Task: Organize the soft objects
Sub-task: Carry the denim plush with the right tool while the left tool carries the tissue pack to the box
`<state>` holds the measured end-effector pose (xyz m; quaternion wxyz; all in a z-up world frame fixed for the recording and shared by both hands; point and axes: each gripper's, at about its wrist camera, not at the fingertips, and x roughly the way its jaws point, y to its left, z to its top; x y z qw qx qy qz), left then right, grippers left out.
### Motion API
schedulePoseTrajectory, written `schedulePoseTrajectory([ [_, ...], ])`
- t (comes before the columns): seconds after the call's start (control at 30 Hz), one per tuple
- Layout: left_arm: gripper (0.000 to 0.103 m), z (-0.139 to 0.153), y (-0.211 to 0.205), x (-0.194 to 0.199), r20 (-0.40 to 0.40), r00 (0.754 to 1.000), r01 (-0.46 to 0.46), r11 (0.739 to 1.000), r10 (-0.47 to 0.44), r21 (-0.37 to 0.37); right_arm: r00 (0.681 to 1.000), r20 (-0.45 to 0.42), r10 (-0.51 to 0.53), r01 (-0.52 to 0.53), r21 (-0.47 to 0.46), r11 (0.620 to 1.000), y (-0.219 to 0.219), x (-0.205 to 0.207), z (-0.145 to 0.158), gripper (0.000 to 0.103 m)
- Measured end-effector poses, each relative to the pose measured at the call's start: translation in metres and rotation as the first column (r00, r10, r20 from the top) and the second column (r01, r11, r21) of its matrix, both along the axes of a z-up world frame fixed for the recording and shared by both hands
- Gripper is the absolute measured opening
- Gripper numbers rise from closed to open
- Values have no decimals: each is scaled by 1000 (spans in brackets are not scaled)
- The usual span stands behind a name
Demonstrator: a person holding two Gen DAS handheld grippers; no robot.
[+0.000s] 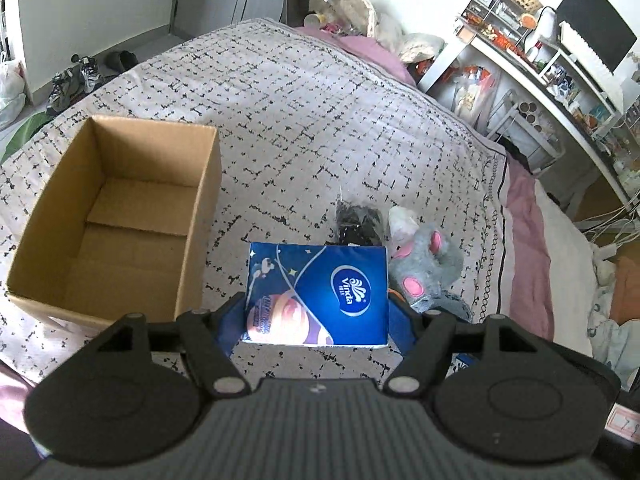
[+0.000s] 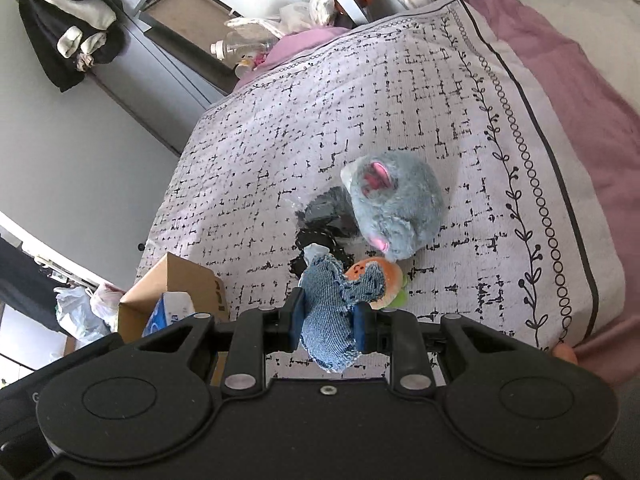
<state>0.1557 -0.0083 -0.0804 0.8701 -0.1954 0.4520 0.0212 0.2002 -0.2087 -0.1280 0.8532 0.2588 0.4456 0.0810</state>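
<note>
Left wrist view: your left tongs point(image 1: 316, 316) clamp a blue tissue pack point(image 1: 318, 294) above the patterned bedspread point(image 1: 320, 120), just right of an open cardboard box point(image 1: 116, 216); a grey plush mouse point(image 1: 426, 264) lies beyond.

Right wrist view: your right tongs point(image 2: 329, 322) pinch a denim soft toy point(image 2: 332, 308) nearly closed, held over the bedspread near an orange plush point(image 2: 390, 282) and the grey plush mouse.
</note>
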Motion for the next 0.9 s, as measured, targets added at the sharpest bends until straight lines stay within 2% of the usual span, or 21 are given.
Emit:
schedulePoseTrajectory([
  [0.37,71,17,29,-7,45,999,-14,1000,15,-28,997,64,42,-40,-44,998,35,-5,27,25],
  [0.9,71,8,101,-11,33,996,-82,995,85,-62,987,92,133,-126,-77,989,102,0,34,25],
])
